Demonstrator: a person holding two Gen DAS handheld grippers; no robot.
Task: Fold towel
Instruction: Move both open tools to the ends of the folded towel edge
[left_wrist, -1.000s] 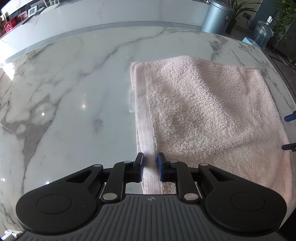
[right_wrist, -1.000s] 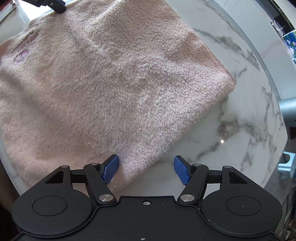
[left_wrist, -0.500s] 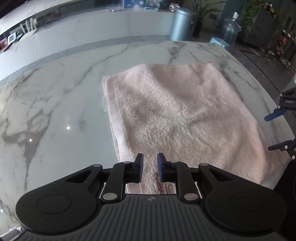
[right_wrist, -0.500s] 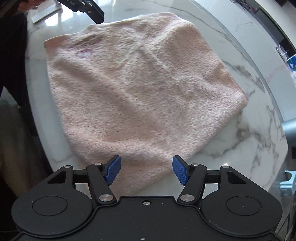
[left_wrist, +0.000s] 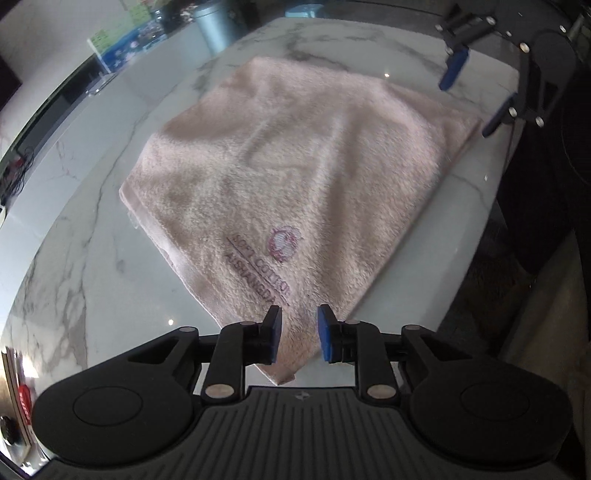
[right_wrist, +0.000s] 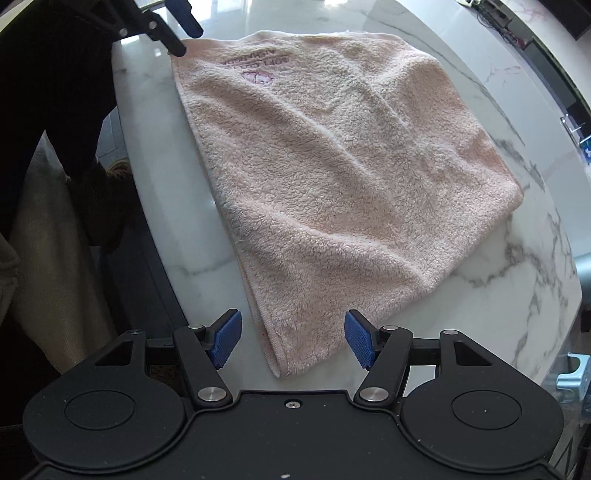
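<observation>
Towel: the pink terry towel (left_wrist: 314, 177) lies flat on the marble table (left_wrist: 92, 258), already doubled over, with an embroidered logo near one corner.
Left gripper: the left gripper (left_wrist: 297, 334) hangs over the logo corner; its jaws have just been opening to a narrow gap, with cloth below them but not pinched.
Right gripper: the right gripper (right_wrist: 291, 338) stands wide and holds nothing, above the neighbouring corner at the same table edge.
Key relation: both corners sit just ahead of and under their own tools, along the edge nearest the person (right_wrist: 55, 110); the cloth stretches away from both toward the table's middle.
Long axis: it seems to run away from the near edge, though the fisheye makes this uncertain.
Nearer hand: each is nearest its own corner, so neither leads.
Next move, likely: pinch both corners and carry them over to the opposite edge.
</observation>
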